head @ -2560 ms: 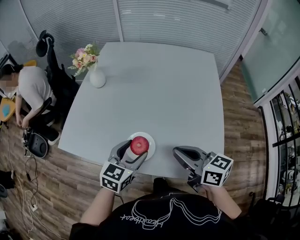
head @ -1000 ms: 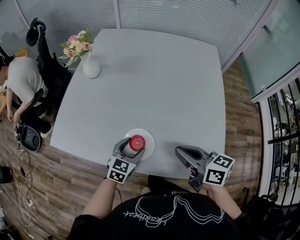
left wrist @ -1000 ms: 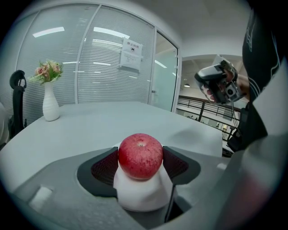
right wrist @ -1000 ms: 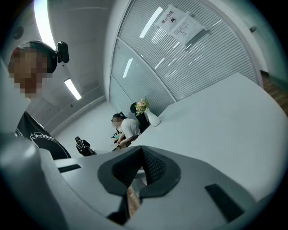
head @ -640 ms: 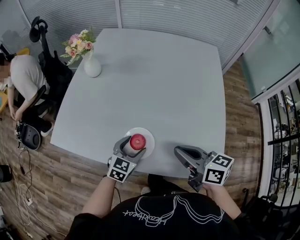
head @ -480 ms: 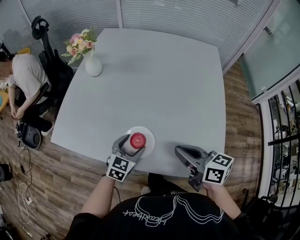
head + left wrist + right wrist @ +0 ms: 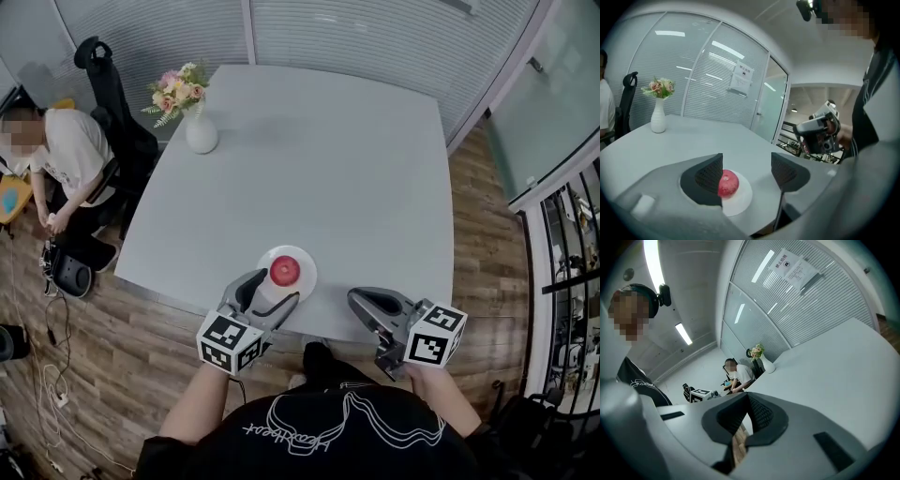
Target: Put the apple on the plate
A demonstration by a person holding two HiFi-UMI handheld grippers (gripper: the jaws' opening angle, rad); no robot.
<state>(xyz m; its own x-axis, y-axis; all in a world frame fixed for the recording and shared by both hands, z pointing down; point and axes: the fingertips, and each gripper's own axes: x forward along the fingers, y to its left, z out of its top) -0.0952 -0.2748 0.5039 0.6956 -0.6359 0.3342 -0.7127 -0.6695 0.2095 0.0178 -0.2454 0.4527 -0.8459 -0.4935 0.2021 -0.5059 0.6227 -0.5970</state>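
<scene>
A red apple (image 7: 285, 271) rests on a small white plate (image 7: 306, 260) near the front edge of the grey table (image 7: 319, 159). My left gripper (image 7: 271, 292) hangs open just short of the plate, raised off the table and clear of the fruit. In the left gripper view the apple (image 7: 728, 183) lies on the plate (image 7: 743, 200) below and beyond the left pad, with nothing between the wide jaws of the left gripper (image 7: 747, 169). My right gripper (image 7: 357, 301) hovers at the table's front right, shut on nothing; in its own view the right gripper (image 7: 748, 402) shows its pads together.
A white vase of flowers (image 7: 200, 133) stands at the far left corner of the table. A seated person (image 7: 73, 161) and a black chair (image 7: 114, 98) are left of the table. Glass and blind walls run behind and to the right. Wooden floor lies below the front edge.
The left gripper, earlier closed round the apple over the plate, has let go, lifted and drawn back toward me. The apple stays on the plate. The right gripper has barely shifted.
</scene>
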